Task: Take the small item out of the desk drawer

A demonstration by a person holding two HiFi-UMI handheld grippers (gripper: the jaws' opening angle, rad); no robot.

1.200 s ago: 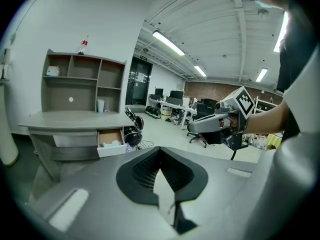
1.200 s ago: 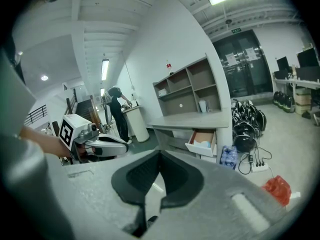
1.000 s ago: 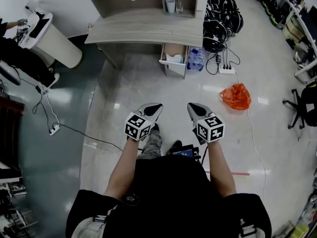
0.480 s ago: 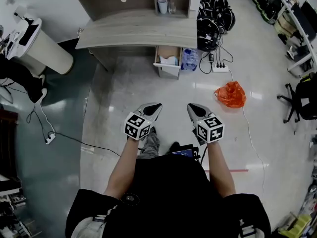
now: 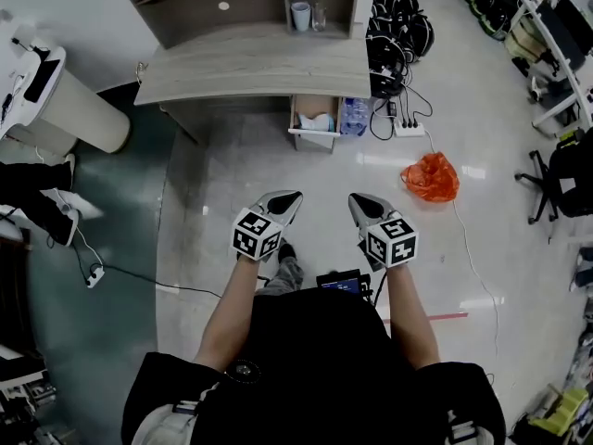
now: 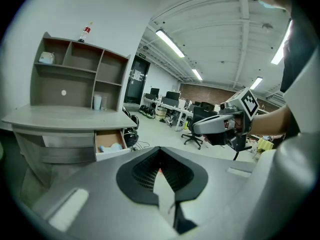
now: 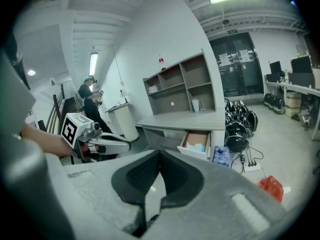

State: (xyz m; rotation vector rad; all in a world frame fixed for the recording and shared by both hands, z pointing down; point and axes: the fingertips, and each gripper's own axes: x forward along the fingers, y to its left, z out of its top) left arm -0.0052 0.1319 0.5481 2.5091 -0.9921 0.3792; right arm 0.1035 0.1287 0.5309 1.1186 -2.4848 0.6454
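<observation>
A grey desk [image 5: 259, 63] stands across the room, with its drawer [image 5: 315, 126] pulled open below the right end. A small pale blue item [image 5: 321, 121] lies inside the drawer. It also shows in the left gripper view as the pale item [image 6: 114, 147] and in the right gripper view as the pale item [image 7: 196, 147]. My left gripper [image 5: 285, 200] and right gripper [image 5: 359, 204] are held side by side in front of me, well short of the drawer. Both are shut and empty.
An orange plastic bag [image 5: 431, 176] lies on the floor right of the drawer, beyond a power strip [image 5: 408, 130] and a pack of water bottles [image 5: 354, 116]. Black bags [image 5: 398, 26] are heaped beside the desk. A white round stand [image 5: 65, 109] is at the left. A person [image 7: 91, 104] stands far left.
Both grippers, still shut and side by side, have been carried a little toward the desk. The desk and drawer sit slightly lower and further left in the head view.
</observation>
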